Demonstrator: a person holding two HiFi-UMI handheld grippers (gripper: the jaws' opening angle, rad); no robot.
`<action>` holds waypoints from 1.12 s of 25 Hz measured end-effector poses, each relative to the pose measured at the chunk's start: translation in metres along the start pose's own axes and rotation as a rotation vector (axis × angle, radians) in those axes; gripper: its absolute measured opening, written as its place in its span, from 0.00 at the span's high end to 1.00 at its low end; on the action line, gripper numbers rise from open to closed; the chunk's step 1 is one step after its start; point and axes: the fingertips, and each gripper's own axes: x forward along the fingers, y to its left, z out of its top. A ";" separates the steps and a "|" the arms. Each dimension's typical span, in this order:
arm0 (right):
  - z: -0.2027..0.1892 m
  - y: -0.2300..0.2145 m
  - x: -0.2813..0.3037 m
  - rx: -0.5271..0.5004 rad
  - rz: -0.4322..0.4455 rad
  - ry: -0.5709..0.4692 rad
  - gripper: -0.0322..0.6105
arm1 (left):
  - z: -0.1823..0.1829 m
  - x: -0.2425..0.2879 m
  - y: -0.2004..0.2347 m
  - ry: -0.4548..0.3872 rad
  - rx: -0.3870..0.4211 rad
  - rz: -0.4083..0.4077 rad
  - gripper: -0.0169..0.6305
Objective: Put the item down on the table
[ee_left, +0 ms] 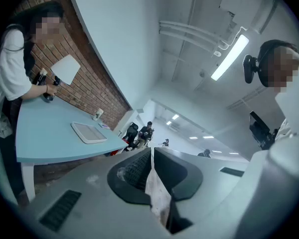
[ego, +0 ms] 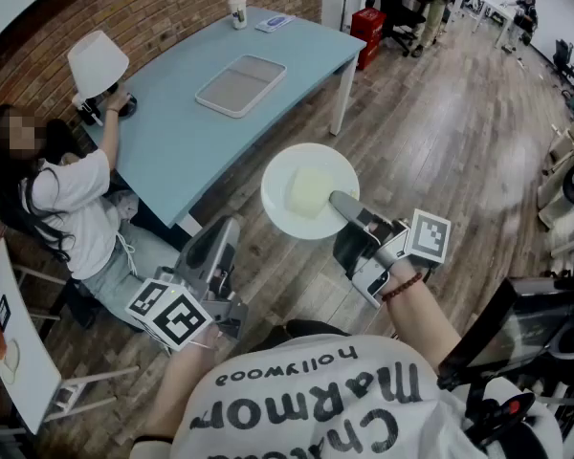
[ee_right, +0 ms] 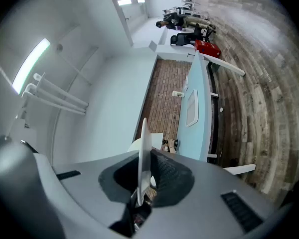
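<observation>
The carrying step is in hand. The plate (ego: pixel 283 172) is held out over the floor, short of the long edge of the desk (ego: pixel 187 132), and nothing has been set down yet. A pale flat slab (ego: pixel 308 192) is carried on it (what it is cannot be told). The right gripper (ego: pixel 342 205) is clamped on the plate's near rim. The left gripper (ego: pixel 226 229) is held low over the floor, well apart from the plate, with its jaws together and nothing between them.

For the next move, the plate probably has to be brought forward over a bare part of the desk. The near half looks free, as the tray (ego: pixel 240 85) lies further along and the cup (ego: pixel 237 10) stands at the far corner. The plate would then be kept level so the slab does not slide, lowered until it rests, and only then released.

The slab, and the gap between plate and desk, are shown only in the head view. In the right gripper view the plate is seen edge-on, pinched between the pads, so the grip is confirmed there but the slab is hidden. Only the left gripper view shows that gripper to be empty, and it also shows a seated person at the desk's end.
</observation>
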 end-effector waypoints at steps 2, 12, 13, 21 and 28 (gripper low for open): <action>0.000 0.001 -0.001 0.013 0.000 -0.007 0.91 | 0.001 -0.001 -0.002 -0.001 -0.003 -0.001 0.94; -0.002 -0.002 -0.001 0.030 0.005 0.000 0.91 | -0.005 -0.003 0.000 0.003 -0.009 0.009 0.94; -0.002 -0.004 -0.001 0.030 0.004 0.002 0.91 | -0.006 -0.003 0.001 0.003 -0.011 0.011 0.94; -0.011 -0.012 0.018 0.028 -0.011 0.001 0.91 | 0.001 -0.007 0.022 0.010 -0.020 0.007 0.94; -0.020 -0.020 0.045 0.023 -0.021 -0.015 0.91 | 0.015 -0.012 0.049 0.017 -0.018 -0.011 0.94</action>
